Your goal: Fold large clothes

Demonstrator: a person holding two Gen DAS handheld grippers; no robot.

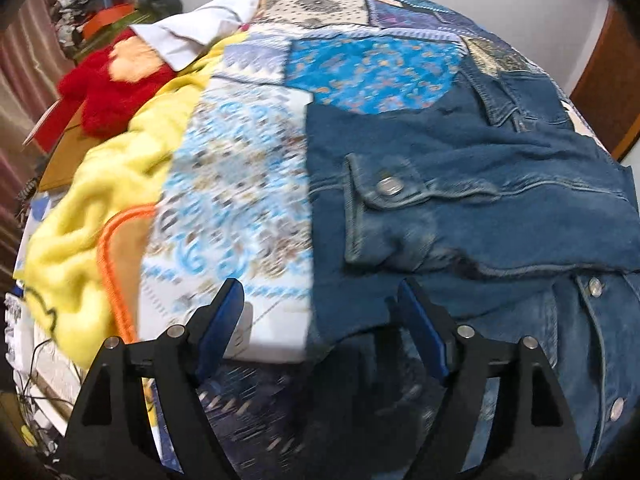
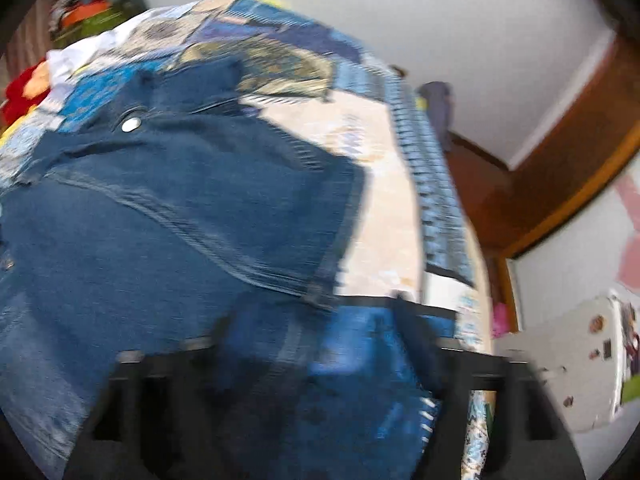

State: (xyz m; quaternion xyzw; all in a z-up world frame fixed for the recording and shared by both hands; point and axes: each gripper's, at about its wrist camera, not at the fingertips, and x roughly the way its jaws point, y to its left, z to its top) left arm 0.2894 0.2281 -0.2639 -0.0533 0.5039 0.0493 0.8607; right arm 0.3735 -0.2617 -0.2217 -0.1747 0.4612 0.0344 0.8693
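While the denim jacket [image 1: 460, 184] lies folded on the patchwork bedspread [image 1: 240, 184], beside a yellow blanket [image 1: 100, 200], check each fold edge before regripping — align seams, then flatten the sleeve cuff [image 1: 384, 208]. Left tongs [image 1: 320, 308] stand spread, nothing between them, angled steeply down at the jacket's near edge. Right tongs [image 2: 316, 320] — blurred — also appear spread above the denim, pitched downward.

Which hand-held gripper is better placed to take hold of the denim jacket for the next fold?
Probably the right hand-held gripper: denim jacket lies between its open fingers. The left hand-held gripper straddles only the jacket's edge.
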